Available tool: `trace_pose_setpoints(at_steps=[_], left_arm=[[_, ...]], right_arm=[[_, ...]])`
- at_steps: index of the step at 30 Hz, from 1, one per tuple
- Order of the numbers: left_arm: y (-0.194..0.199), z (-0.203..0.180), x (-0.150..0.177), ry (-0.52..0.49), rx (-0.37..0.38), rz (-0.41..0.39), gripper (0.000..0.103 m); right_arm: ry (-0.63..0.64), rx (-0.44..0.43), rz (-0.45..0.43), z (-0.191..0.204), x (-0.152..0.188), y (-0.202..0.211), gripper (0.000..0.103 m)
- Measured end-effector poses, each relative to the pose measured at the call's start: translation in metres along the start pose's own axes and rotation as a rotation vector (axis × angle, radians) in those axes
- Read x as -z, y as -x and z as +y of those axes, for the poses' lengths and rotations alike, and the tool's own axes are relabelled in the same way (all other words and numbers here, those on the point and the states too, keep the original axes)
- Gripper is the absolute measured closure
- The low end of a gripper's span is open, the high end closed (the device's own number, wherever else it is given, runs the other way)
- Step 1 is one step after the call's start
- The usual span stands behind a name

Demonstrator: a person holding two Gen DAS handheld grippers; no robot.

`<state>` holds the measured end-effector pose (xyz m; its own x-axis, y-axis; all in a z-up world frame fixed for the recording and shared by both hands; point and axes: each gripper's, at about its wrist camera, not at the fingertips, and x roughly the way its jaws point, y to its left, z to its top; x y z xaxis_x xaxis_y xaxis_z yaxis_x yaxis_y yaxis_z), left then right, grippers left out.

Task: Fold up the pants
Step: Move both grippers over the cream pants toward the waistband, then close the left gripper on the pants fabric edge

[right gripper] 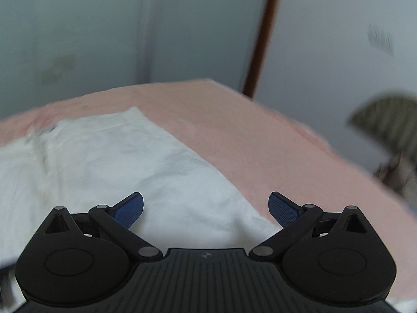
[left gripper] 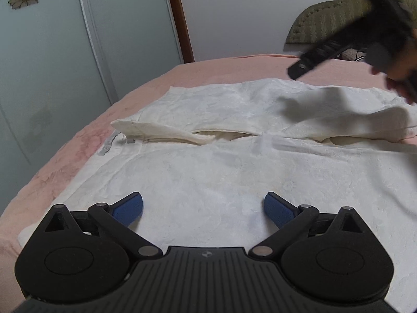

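Note:
White pants (left gripper: 208, 135) lie spread flat on a pink bed (left gripper: 221, 67), the two legs side by side with a slit between them. My left gripper (left gripper: 203, 208) is open and empty just above the near leg. My right gripper (right gripper: 206, 210) is open and empty above the far edge of the pants (right gripper: 130, 161); the right wrist view is blurred. In the left wrist view the right gripper's black body, held by a hand, shows blurred at the upper right, above the far leg.
Pale sliding doors (left gripper: 52, 52) with flower stickers and a brown door frame (left gripper: 179, 18) stand beyond the bed's left edge. A padded olive headboard (left gripper: 331, 18) is at the far right. Bare pink sheet (right gripper: 273, 143) lies beyond the pants.

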<state>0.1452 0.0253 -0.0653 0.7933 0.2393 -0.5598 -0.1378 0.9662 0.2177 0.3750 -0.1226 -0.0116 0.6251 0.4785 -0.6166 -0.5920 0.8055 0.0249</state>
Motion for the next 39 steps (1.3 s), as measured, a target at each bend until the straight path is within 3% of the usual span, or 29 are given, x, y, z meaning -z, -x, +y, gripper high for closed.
trace_pose_setpoints(at_steps=[2, 6, 9, 11, 16, 20, 23, 28, 30, 34, 39], left_arm=[[-0.001, -0.001, 0.0, -0.004, 0.0, -0.003, 0.001], [-0.003, 0.001, 0.0, 0.01, 0.011, -0.004, 0.0], [-0.005, 0.003, 0.0, 0.025, 0.02, 0.0, 0.0], [-0.005, 0.004, -0.001, 0.028, 0.025, -0.017, 0.0], [-0.006, 0.006, -0.002, 0.04, 0.031, -0.013, 0.0], [-0.006, 0.013, -0.005, 0.063, 0.032, -0.004, 0.0], [-0.002, 0.034, -0.014, 0.136, 0.025, 0.011, 0.002], [-0.013, 0.078, -0.064, 0.162, -0.024, -0.053, 0.002], [-0.029, 0.089, -0.092, 0.176, 0.018, -0.019, 0.003], [-0.063, 0.097, -0.146, 0.258, 0.18, 0.043, 0.005], [-0.119, 0.092, -0.191, 0.395, 0.314, 0.155, 0.006]], right_arm=[[-0.085, -0.051, 0.02, -0.018, -0.007, -0.025, 0.0], [-0.129, -0.086, 0.087, -0.037, -0.014, -0.068, 0.0], [-0.132, -0.208, 0.121, -0.039, -0.011, -0.082, 0.0], [-0.061, -0.302, 0.122, -0.03, -0.008, -0.077, 0.0], [0.169, -0.379, 0.068, 0.01, 0.008, -0.045, 0.0], [0.348, -0.339, -0.016, 0.042, 0.029, -0.021, 0.0], [0.488, -0.308, -0.046, 0.065, 0.044, -0.009, 0.0], [0.602, -0.304, -0.059, 0.085, 0.064, 0.002, 0.0], [0.613, -0.293, -0.074, 0.087, 0.069, 0.004, 0.0], [0.617, -0.307, -0.08, 0.087, 0.078, 0.007, 0.0], [0.551, -0.327, -0.116, 0.074, 0.088, 0.006, 0.0]])
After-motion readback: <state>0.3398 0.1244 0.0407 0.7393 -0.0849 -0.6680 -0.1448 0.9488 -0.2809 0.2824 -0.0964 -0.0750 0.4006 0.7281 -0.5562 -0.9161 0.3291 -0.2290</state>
